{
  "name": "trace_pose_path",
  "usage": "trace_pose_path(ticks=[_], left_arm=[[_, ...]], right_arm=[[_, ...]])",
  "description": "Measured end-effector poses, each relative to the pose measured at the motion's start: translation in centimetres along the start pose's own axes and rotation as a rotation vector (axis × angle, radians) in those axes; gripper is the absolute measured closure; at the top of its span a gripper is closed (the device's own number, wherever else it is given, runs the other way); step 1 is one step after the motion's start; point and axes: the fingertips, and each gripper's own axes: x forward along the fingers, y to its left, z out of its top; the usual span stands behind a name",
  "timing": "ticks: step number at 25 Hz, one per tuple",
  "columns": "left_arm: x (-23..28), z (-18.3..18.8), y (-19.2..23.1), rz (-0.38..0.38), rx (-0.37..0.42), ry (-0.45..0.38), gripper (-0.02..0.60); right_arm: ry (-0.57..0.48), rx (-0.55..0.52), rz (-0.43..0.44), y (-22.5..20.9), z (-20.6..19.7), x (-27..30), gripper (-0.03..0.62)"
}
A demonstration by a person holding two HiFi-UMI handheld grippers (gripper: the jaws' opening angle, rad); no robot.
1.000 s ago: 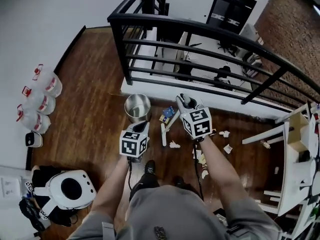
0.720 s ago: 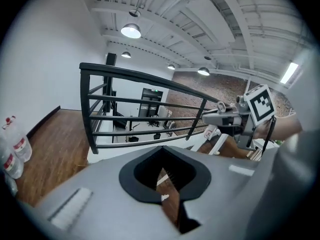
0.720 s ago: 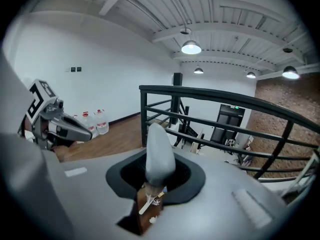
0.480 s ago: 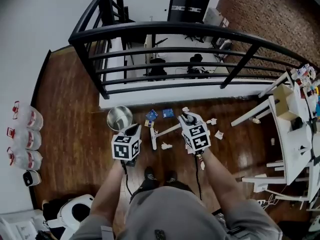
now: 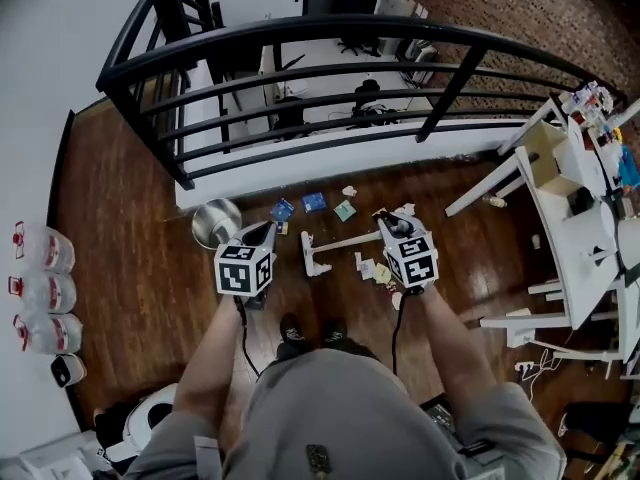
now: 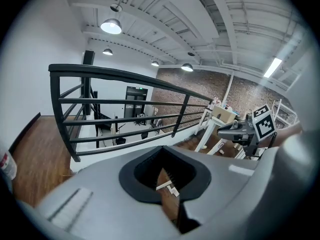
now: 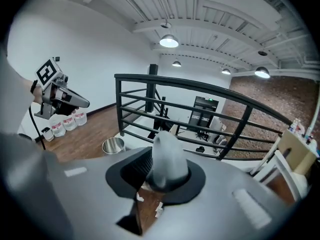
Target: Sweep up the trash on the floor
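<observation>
Jaws closed round the top of a white broom's handle: the right gripper [image 5: 392, 223] grips the broom [image 5: 346, 242] above a wooden floor [image 5: 130, 228] strewn with litter. In the right gripper view the pale, blurred end of the handle stands up between the two jaws and fills the space there. The left gripper [image 5: 262, 234] carries nothing; its jaws show only a narrow slit, through which the floorboards and the broom's head [image 6: 167, 186] can be seen.

The broom lies low and nearly flat. Its long axis runs across the head view, from the right gripper at the right down to the short brush head [image 5: 312, 256] at the left, which sits crosswise to the handle and appears to rest on the boards. The slant likely serves the job, with the grip at the far end of the handle for reach and the head down where the rubbish is.

The trash is scattered on both sides of the handle. Paper scraps [image 5: 368, 266] lie just beside the right gripper, and small blue and green cards [image 5: 314, 202] lie nearer the black railing [image 5: 300, 36]. A round metal bin [image 5: 205, 216] stands just beside the left gripper. The free gripper probably waits there to steady the handle or tend the bin. No dustpan is in sight, and little of the litter looks gathered yet.
</observation>
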Motion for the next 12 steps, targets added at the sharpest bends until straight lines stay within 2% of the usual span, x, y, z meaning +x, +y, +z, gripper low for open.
trace_pose_path(ticks=[12], left_arm=[[3.9, 0.2, -7.6, -0.097, 0.074, 0.039, 0.575]], right_arm=[[0.036, 0.091, -0.168, -8.6, -6.2, -6.8, 0.536]])
